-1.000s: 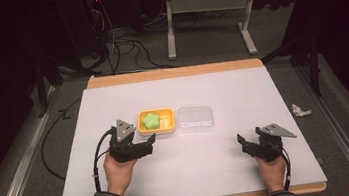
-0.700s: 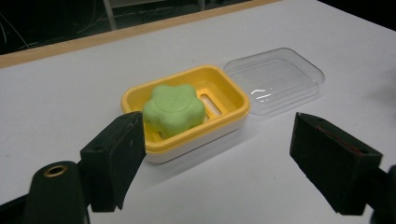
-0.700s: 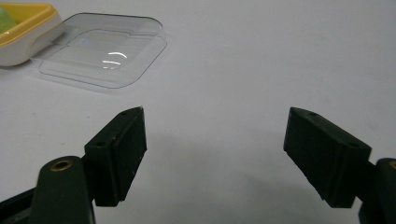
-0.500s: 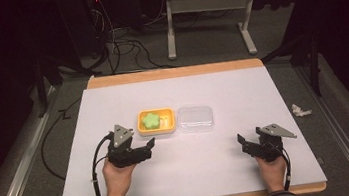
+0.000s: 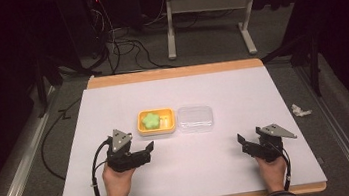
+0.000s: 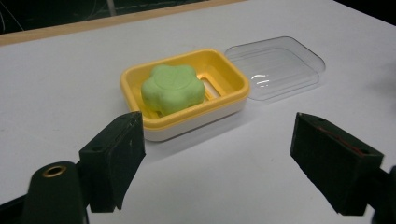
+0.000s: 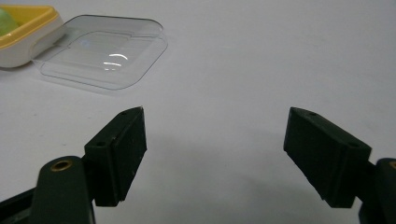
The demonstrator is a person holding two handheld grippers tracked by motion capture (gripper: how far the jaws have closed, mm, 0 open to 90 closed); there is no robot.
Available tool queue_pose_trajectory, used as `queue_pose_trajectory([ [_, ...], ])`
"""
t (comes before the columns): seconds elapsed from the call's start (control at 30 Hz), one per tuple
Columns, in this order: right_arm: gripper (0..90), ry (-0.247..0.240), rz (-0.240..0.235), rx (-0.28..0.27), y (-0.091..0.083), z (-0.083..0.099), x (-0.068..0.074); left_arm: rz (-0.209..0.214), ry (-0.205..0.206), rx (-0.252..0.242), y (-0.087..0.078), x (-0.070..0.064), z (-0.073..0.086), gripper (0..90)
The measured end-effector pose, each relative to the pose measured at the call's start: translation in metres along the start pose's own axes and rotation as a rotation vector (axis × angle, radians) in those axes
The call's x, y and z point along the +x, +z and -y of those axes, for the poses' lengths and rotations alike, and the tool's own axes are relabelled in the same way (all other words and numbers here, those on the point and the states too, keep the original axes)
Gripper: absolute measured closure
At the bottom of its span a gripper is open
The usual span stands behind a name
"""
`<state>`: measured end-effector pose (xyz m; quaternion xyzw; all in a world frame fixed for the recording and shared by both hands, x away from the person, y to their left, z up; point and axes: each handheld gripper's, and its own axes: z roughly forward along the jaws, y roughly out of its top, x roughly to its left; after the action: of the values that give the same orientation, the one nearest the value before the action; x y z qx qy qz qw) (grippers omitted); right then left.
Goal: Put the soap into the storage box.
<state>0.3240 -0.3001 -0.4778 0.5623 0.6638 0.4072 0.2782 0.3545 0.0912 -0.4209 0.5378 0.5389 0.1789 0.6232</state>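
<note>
White table, soap dish open, nothing picked up yet.
Green soap sits inside; clear lid lies beside it; left gripper and right gripper both spread wide, empty.

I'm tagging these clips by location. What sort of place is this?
Probably a lab or recording workspace, not a home: a white-topped table under bright light in a dark room, loose cables on the grey floor behind it, and a bare metal table frame farther back.
</note>
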Motion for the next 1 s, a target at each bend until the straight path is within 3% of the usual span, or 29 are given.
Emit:
queue_pose_trajectory([
  [0.47, 21.8, -0.003, 0.002, 0.000, 0.000, 0.000, 0.000, -0.023, -0.019, 0.001, -0.004, 0.009, 0.005, 17.3],
  [0.67, 21.9, -0.004, 0.002, -0.001, 0.000, 0.000, 0.000, -0.033, -0.050, -0.004, -0.005, 0.014, 0.005, 17.2],
  [1.0, 21.9, -0.007, 0.002, 0.001, 0.000, 0.000, 0.000, -0.056, -0.063, 0.019, -0.005, 0.024, 0.012, 17.2],
])
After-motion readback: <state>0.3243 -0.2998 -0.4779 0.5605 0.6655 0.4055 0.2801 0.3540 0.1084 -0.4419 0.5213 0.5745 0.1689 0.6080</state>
